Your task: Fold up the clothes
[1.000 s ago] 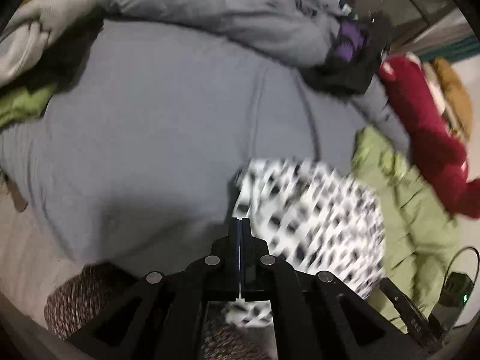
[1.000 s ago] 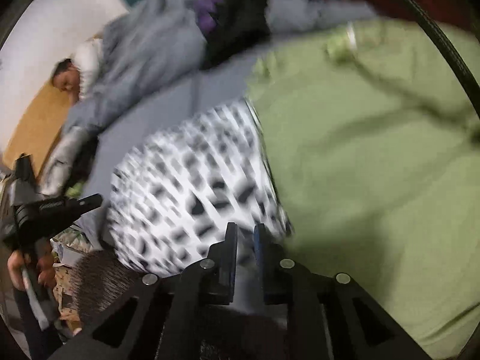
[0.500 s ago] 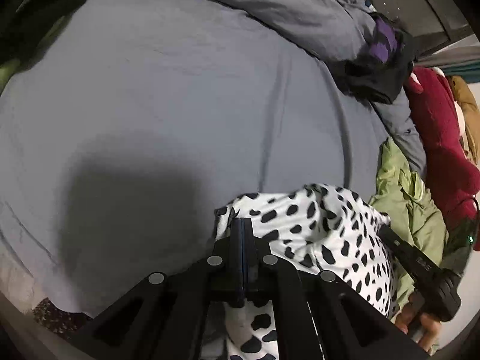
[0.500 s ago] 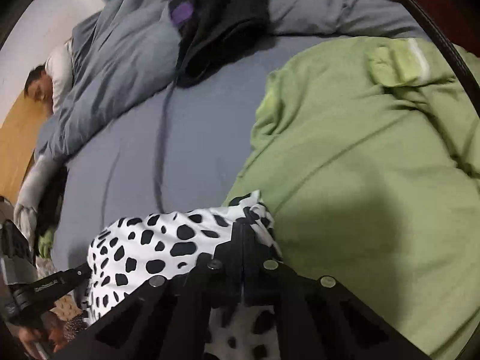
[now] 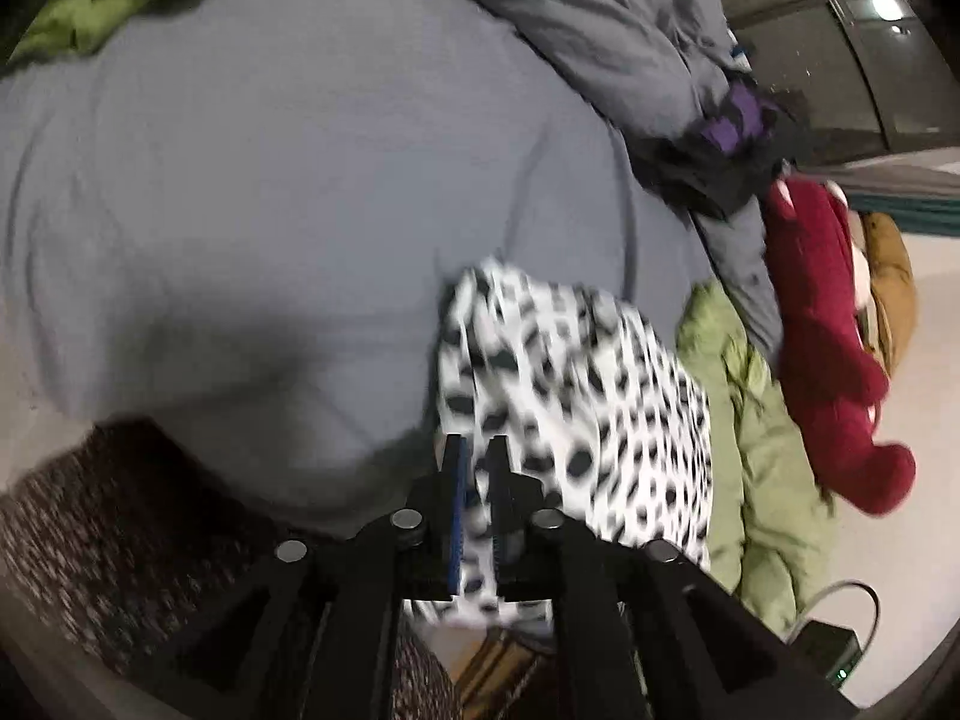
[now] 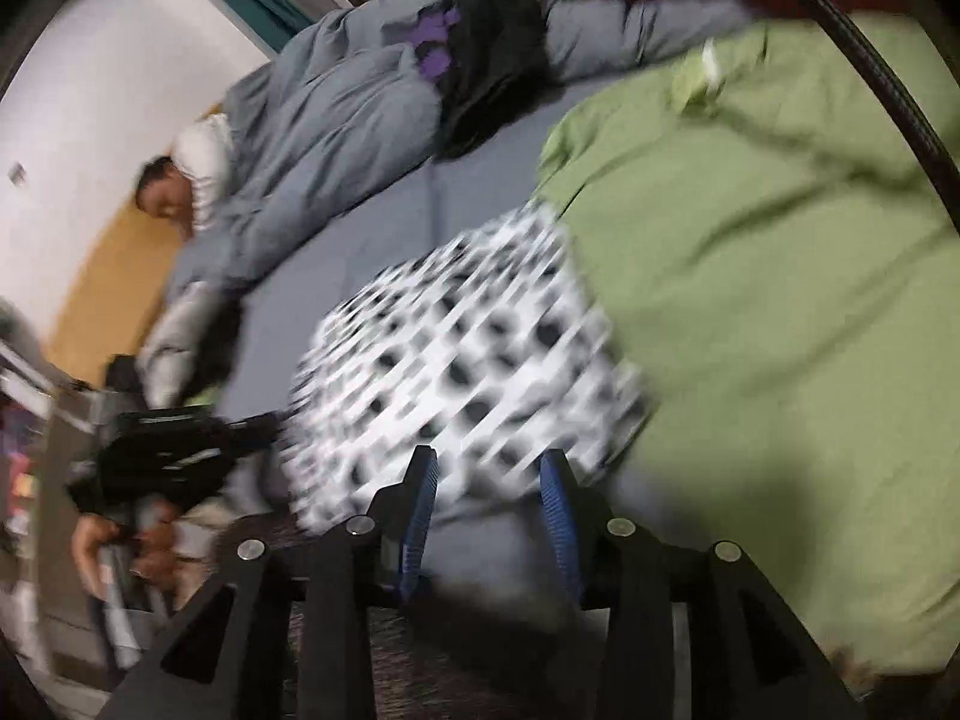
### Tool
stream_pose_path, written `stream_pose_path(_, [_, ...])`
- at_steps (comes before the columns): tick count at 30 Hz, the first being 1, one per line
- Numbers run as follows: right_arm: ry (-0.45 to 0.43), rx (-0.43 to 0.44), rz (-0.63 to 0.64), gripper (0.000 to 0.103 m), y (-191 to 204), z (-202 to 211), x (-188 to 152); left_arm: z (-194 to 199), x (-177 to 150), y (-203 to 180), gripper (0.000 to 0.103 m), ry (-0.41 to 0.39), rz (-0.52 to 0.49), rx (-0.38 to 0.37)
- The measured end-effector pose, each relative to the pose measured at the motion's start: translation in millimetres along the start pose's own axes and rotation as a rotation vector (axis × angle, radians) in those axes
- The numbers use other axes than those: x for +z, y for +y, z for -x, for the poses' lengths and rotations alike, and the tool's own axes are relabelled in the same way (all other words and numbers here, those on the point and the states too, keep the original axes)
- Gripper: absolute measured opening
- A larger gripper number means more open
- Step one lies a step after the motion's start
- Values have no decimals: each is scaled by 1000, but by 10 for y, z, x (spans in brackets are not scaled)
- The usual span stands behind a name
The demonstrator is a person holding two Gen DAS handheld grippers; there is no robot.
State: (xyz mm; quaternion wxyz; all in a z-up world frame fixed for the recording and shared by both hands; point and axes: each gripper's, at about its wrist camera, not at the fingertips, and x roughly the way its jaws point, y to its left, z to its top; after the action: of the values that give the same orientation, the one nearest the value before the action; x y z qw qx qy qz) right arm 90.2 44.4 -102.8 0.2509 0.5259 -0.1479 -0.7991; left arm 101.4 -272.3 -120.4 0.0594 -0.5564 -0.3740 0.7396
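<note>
Between my left fingers (image 5: 474, 456), barely parted, the spotted cloth (image 5: 570, 396) seems loosely caught on the bed (image 5: 240, 192); it may slip free. Ahead of my right fingers (image 6: 489, 480), spread wide and empty, it abuts the green garment (image 6: 780, 270); I could snag that.

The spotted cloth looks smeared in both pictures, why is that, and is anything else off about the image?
Left wrist view: the spotted cloth is streaked by motion blur, the edges bend from the fisheye lens, and a dark shadow falls on the grey sheet. Right wrist view: the blur is stronger, smearing the cloth and the green garment; only the tool stays sharp.
</note>
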Motion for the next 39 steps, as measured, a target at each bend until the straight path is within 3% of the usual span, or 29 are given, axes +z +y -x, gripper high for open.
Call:
stream_pose_path(3, [55,35,-39,41,69,-248,-122,-42,-117,46,32,22,9,-20])
stream_pose_path(8, [59,132,-135,55,131,-502,-149,2,-266,181,58,9,60,-64])
stream_pose_path(13, [38,140,-218,60,119,-694,-92,-43,-362,249,64,1,135,-136])
stream_pose_path(14, [39,137,-223,57,125,-716,-81,-74,-350,225,64,-2,142,-145])
stream_pose_path(15, [35,131,-210,45,156,-691,-73,-81,-357,210,64,-8,151,-156])
stream_pose_path(19, [22,106,-157,19,276,-592,-42,-174,-396,145,67,19,235,-205])
stream_pose_path(20, [18,100,-144,18,306,-567,-34,-197,-408,131,68,29,259,-218])
stream_pose_path(23, [-7,102,-101,16,426,-465,32,-208,-533,154,72,25,395,-265])
stream_pose_path(27, [-35,109,-56,16,599,-425,149,-254,-752,221,75,16,596,-389])
stream_pose_path(31, [-46,117,-24,16,687,-393,224,-239,-726,172,75,-94,613,-441])
stream_pose_path(33, [-50,121,-11,16,711,-374,250,-322,-615,94,75,-108,593,-436])
stream_pose_path(38, [-41,136,-26,16,571,-310,214,-751,-493,-104,75,38,597,-474])
stream_pose_path(39, [-38,134,-27,16,549,-293,213,-798,-477,-131,68,45,588,-474])
